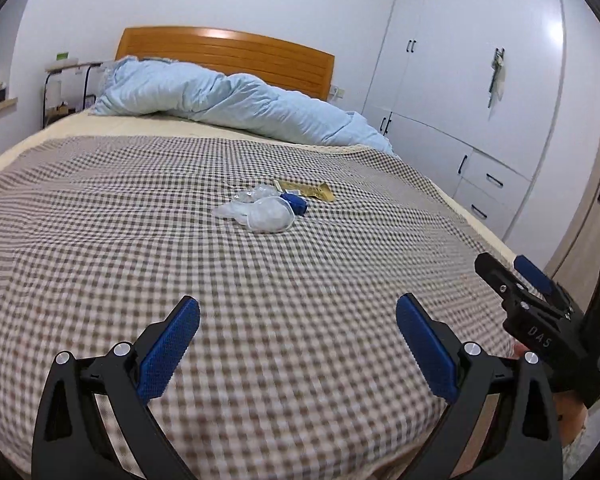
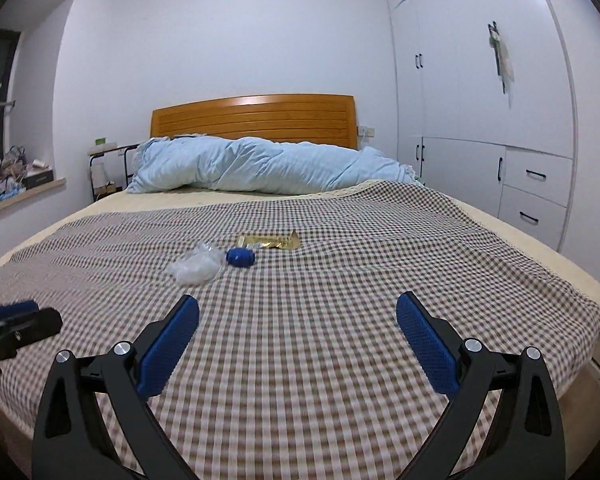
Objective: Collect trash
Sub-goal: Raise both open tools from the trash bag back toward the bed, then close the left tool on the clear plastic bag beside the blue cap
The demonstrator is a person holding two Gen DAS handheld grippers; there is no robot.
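Trash cluster sits mid-bed on the checked bedspread (image 2: 340, 320), well short of the blue quilt (image 2: 268, 166) bunched at the headboard.

- Clear plastic wrap (image 2: 196, 266): crumpled film, likely near weightless, soft, slippery. Judged best pinched at a raised fold; a flat press may only slide it along the cloth.
- Blue object (image 2: 241, 257): small, rounded, touching the wrap on its wardrobe side. Material cannot be told; looks firm enough to grip across the middle, though it may roll.
- Gold wrapper (image 2: 274, 241): flat foil sachet just beyond the blue object, toward the quilt. Thin, lies flush; take it at the upturned corner.

Left tongs (image 1: 298, 312): spread wide, holding nothing, above bare bedspread, well short of the cluster.
Right tongs (image 2: 298, 312): spread wide, empty, touching nothing, also short of the cluster.
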